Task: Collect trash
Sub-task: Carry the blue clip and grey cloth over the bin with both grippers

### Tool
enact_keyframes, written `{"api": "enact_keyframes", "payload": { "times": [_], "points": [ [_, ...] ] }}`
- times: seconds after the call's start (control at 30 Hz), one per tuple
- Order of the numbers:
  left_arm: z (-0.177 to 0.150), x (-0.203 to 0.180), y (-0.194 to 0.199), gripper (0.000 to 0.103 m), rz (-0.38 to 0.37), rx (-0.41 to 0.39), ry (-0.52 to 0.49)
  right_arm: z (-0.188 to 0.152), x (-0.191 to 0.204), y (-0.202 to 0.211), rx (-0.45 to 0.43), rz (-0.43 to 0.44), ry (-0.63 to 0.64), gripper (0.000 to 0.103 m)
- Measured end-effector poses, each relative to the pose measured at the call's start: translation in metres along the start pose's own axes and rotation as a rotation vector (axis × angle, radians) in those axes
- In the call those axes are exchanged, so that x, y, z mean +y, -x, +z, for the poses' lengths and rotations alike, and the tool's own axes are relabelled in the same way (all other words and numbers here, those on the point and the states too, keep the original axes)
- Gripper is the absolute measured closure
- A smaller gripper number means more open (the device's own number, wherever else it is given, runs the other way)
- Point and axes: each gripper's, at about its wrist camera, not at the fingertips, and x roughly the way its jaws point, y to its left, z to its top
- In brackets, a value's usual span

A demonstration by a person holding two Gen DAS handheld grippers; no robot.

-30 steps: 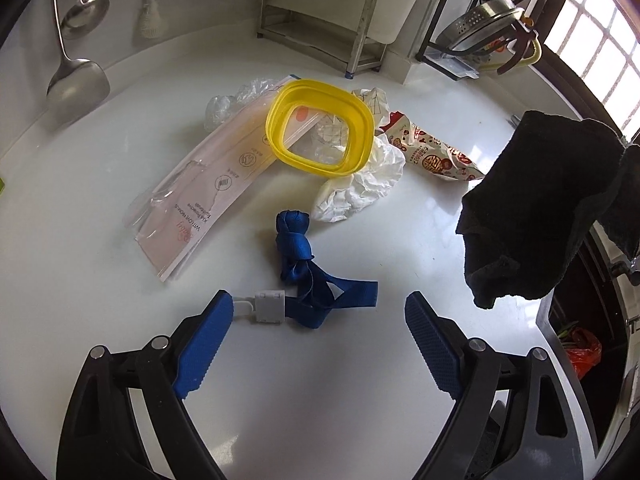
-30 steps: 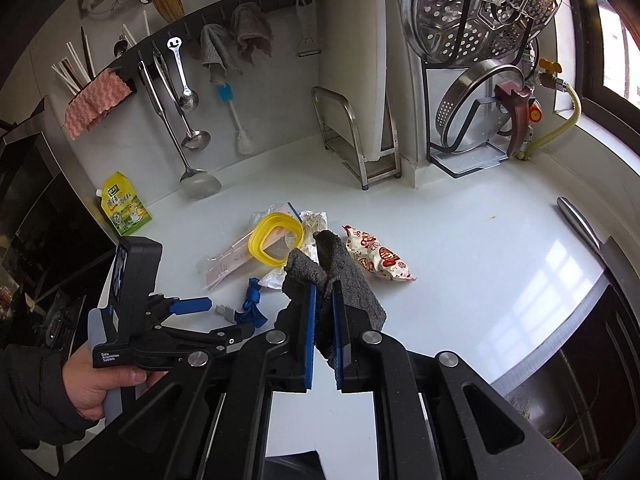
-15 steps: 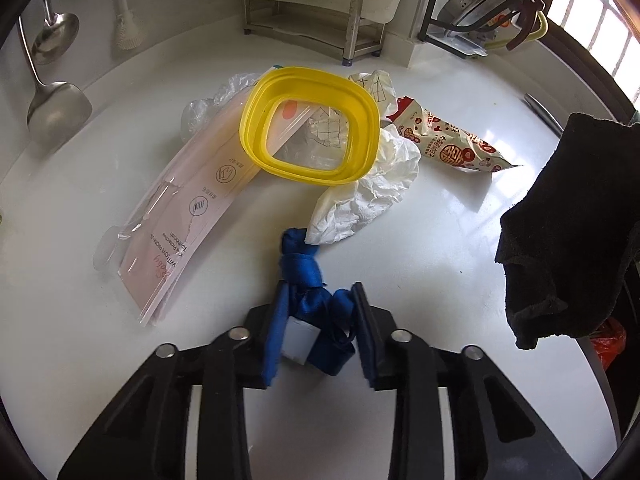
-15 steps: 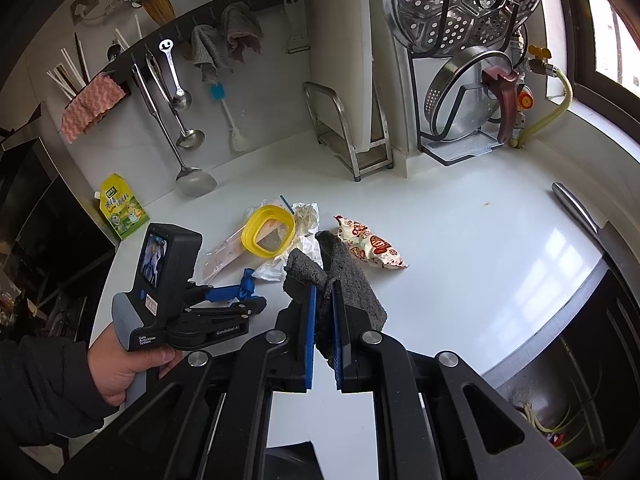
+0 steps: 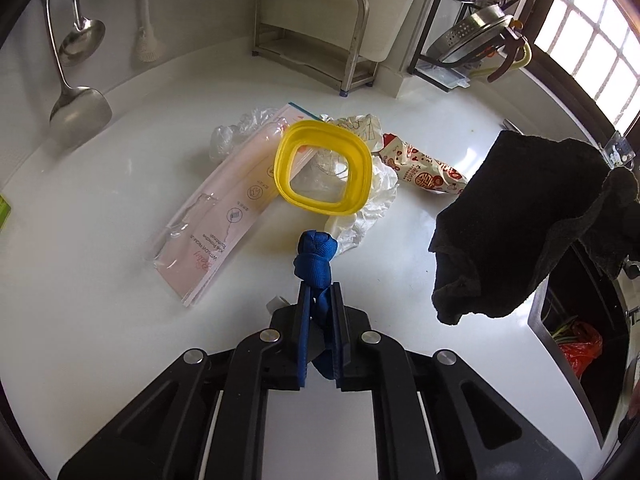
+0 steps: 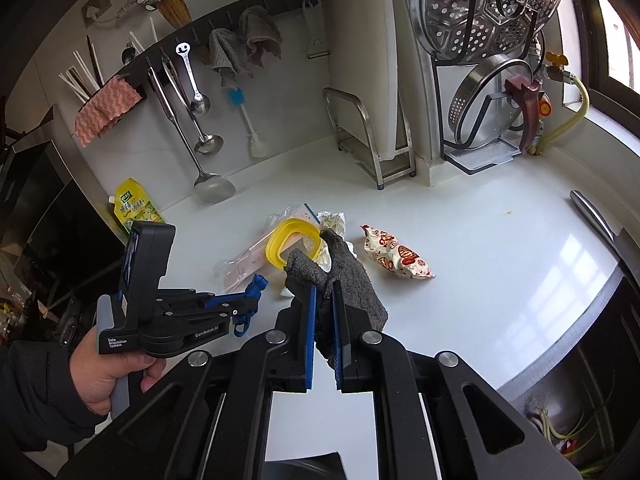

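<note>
Kitchen counter (image 5: pixel 100 208), mid-cleanup: the left gripper (image 5: pixel 320 312), jaws just closed, is clamped on a knotted blue strap (image 5: pixel 314 258) w/ the knot poking out past the tips, while the right gripper (image 6: pixel 325 320) is pinched tight on a dark grey rag (image 6: pixel 352 280). Still lying on the counter at 12 o'clock from the left gripper: yellow lid ring (image 5: pixel 322 170), pink sleeve pkg (image 5: pixel 224 216), crumpled white wrap (image 5: pixel 376 200); a red-print snack bag (image 5: pixel 424 170) at 1 o'clock. Judging by that, roughly 2 items in hand, 4 or more left, none seen binned.

Home kitchen: hung ladles (image 6: pixel 208 184), steamer rack (image 6: pixel 488 12).
</note>
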Motion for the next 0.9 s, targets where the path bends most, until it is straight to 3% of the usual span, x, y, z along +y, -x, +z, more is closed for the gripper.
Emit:
{"api": "enact_keyframes", "payload": {
  "times": [0.43,0.9],
  "points": [
    [-0.016,0.003,0.078,0.094,-0.005,-0.088,0.004,-0.001,0.033,0.031,-0.034,0.033,0.040,0.096],
    [-0.053,-0.012,0.121,0.094,-0.025,-0.115,-0.021,-0.053,0.057,0.079,-0.003,0.034,0.067,0.096]
  ]
}}
